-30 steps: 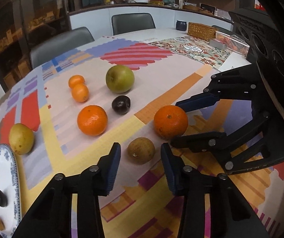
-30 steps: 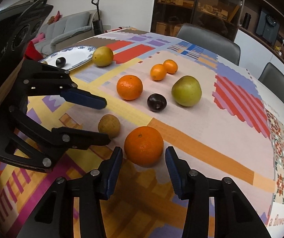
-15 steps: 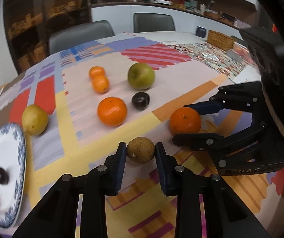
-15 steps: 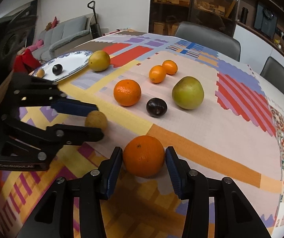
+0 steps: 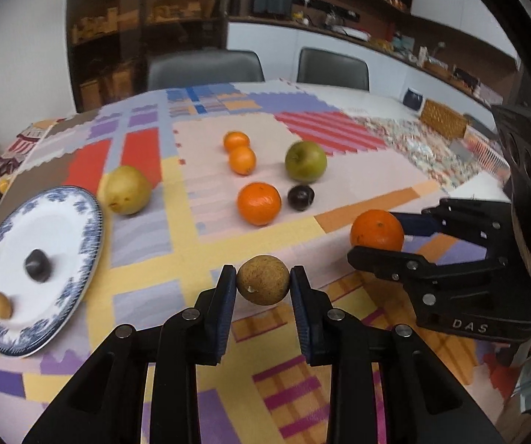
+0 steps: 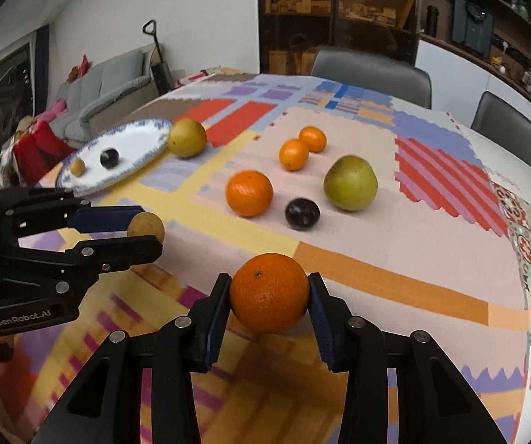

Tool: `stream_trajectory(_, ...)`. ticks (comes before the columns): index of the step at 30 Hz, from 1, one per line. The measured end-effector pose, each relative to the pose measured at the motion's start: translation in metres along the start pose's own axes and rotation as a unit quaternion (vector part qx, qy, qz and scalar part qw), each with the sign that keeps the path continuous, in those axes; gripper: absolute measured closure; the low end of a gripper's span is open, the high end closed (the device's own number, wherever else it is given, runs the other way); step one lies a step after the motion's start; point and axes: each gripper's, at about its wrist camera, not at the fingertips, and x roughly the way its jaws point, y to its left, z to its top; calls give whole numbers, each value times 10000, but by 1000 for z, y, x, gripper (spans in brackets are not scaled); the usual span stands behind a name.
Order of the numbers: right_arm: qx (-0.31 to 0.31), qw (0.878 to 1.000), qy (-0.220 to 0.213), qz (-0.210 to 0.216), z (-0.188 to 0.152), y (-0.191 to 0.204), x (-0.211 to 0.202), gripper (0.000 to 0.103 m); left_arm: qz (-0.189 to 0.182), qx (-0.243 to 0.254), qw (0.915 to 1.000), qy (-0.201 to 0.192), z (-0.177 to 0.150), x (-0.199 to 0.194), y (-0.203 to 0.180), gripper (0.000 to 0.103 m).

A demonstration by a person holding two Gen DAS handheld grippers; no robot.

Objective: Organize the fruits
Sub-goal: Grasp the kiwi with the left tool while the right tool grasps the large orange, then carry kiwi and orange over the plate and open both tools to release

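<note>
Brown speckled round fruit (image 5: 263, 285) sits clamped in left gripper (image 5: 263, 288), now lifted off the cloth; right gripper (image 6: 269, 296) closes on orange (image 6: 269, 293).

The plate (image 5: 80, 207) loses its left rim at the edge of the left wrist view. Shelf items (image 6: 302, 0) behind are too small and dark to identify. The far bench (image 5: 432, 148) corner looks blurred.

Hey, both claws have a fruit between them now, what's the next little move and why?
Probably carry the small brown fruit in the left claw over to the blue-rimmed plate. It is already pinched and looks clear of the cloth, and the plate holds a similar brown fruit. The right claw is closing on the orange, so that one can follow.
</note>
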Motion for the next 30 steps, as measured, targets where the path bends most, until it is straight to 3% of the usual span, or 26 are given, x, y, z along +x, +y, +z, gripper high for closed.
stream_trajectory(12,84,9980,-590,209,18,51,-47,61,365,-398,9972,-509,-11,-68,24,74)
stream_trajectory(30,-260,9941,-897,555,65,122,-46,61,1346,-831,9826,-976,-23,-132,90,73)
